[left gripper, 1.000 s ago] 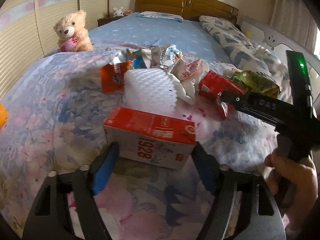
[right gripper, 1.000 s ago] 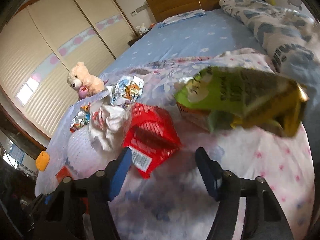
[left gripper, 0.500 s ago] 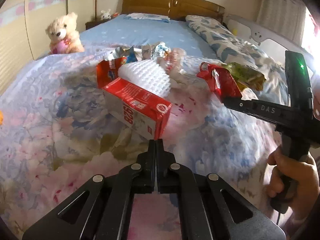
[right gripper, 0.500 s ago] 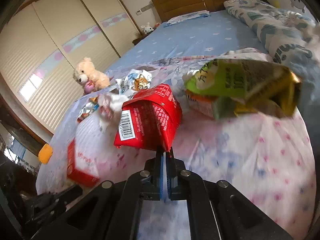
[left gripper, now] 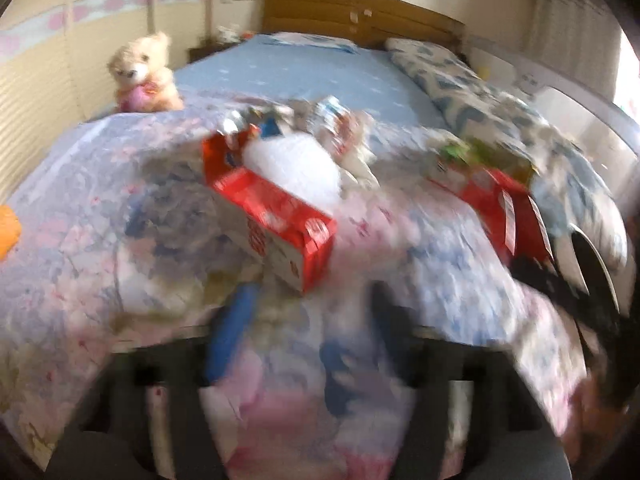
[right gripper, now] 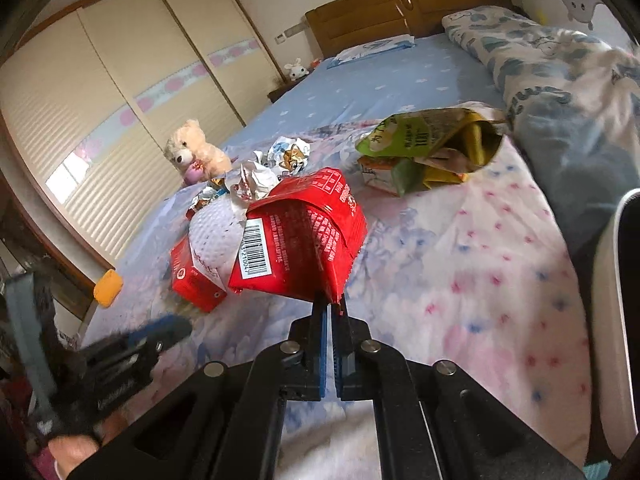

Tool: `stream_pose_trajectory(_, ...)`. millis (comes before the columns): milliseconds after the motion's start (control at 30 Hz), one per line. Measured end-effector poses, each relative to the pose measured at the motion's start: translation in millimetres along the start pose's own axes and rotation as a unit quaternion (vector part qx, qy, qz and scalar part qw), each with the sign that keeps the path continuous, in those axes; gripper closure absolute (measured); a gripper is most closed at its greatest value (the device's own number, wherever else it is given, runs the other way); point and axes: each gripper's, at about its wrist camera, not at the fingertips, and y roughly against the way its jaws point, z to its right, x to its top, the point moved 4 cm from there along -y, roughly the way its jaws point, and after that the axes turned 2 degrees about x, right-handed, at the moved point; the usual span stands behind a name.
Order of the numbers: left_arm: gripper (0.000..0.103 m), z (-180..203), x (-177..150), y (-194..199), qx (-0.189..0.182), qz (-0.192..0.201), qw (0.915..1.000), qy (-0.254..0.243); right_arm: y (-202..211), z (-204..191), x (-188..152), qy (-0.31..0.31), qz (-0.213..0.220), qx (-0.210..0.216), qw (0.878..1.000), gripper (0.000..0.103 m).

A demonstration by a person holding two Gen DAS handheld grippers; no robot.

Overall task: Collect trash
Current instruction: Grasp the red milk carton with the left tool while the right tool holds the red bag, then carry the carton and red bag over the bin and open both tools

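My right gripper (right gripper: pixel 330 307) is shut on the lower edge of a crushed red carton (right gripper: pixel 298 236) and holds it above the floral quilt. That carton also shows at the right of the left wrist view (left gripper: pixel 504 212). My left gripper (left gripper: pixel 316 300) is open and empty, blurred, just in front of a red and white box (left gripper: pixel 280 220); the box also shows in the right wrist view (right gripper: pixel 196 280). Behind it lie white foam netting (left gripper: pixel 296 164), crumpled wrappers (right gripper: pixel 280 160) and a green snack bag (right gripper: pixel 424 144).
A teddy bear (left gripper: pixel 142 74) sits at the quilt's far left. A rolled duvet (right gripper: pixel 560 80) lies along the right. A wooden headboard (left gripper: pixel 360 12) stands at the back. An orange object (right gripper: pixel 107 288) lies at the left bed edge. A white rim (right gripper: pixel 612 320) stands at right.
My left gripper has opened from shut and is moving, blurring its view. My right gripper has lifted the red carton and drawn it back and rightward.
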Motion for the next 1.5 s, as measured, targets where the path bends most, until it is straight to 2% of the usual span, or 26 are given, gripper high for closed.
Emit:
stream_pose_trajectory(67, 0.027, 3.3, 11.1, -4.9, 0.018, 0.007, 0.9998, 0.01, 4.9, 3.6, -1.2, -0.004, 0.003, -0.003, 1.0, 0.101)
stream_pose_trajectory(100, 0.018, 4.2, 15.7, -9.0, 0.032, 0.007, 0.9994, 0.012, 7.4, 5.0, -2.8, -0.005, 0.005, -0.004, 1.0, 0.101)
stream_pose_trajectory(133, 0.016, 4.5, 17.8, -12.9, 0.042, 0.007, 0.999, 0.012, 9.6, 6.8, -3.9, -0.006, 0.005, -0.004, 1.0, 0.101)
stream_pose_trajectory(167, 0.016, 6.4, 20.5, -21.9, 0.061, -0.002, 0.9981, 0.011, 10.9, 8.2, -4.2, -0.008, 0.006, -0.006, 1.0, 0.101)
stream_pose_trajectory(267, 0.017, 5.9, 19.8, -39.6, 0.085, -0.022, 0.9961, 0.008, 13.6, 11.3, -5.4, -0.012, 0.007, -0.008, 1.0, 0.101)
stream_pose_trajectory(300, 0.032, 4.5, 19.0, -42.1, 0.087, -0.024, 0.9959, 0.007, 14.7, 12.1, -5.6, -0.013, 0.008, -0.008, 1.0, 0.101)
stream_pose_trajectory(333, 0.06, 3.3, 18.1, -44.5, 0.084, -0.027, 0.9961, 0.006, 15.8, 12.4, -6.2, -0.014, 0.008, -0.008, 1.0, 0.101)
stream_pose_trajectory(400, 0.065, -0.4, 14.0, -46.8, 0.065, -0.037, 0.9972, 0.005, 19.1, 13.7, -7.7, -0.015, 0.01, -0.009, 1.0, 0.101)
stream_pose_trajectory(567, 0.068, -5.0, -0.8, -25.1, 0.032, -0.023, 0.9992, -0.006, 28.7, 14.4, -13.1, -0.018, 0.014, -0.008, 1.0, 0.101)
stream_pose_trajectory(800, 0.069, 18.6, -26.9, 10.9, -0.019, -0.006, 0.9979, -0.062, 45.8, 13.3, -22.9, -0.011, 0.019, -0.012, 1.0, 0.101)
stream_pose_trajectory(1200, 0.07, 94.5, -32.7, 40.3, -0.098, 0.013, 0.9846, -0.144, 83.9, 36.2, -39.7, -0.027, 0.036, -0.038, 0.998, 0.101)
stream_pose_trajectory(1500, 0.07, 146.6, -37.8, 49.7, -0.138, 0.014, 0.9717, -0.191, 118.6, 69.1, -44.5, -0.048, 0.057, -0.077, 0.994, 0.101)
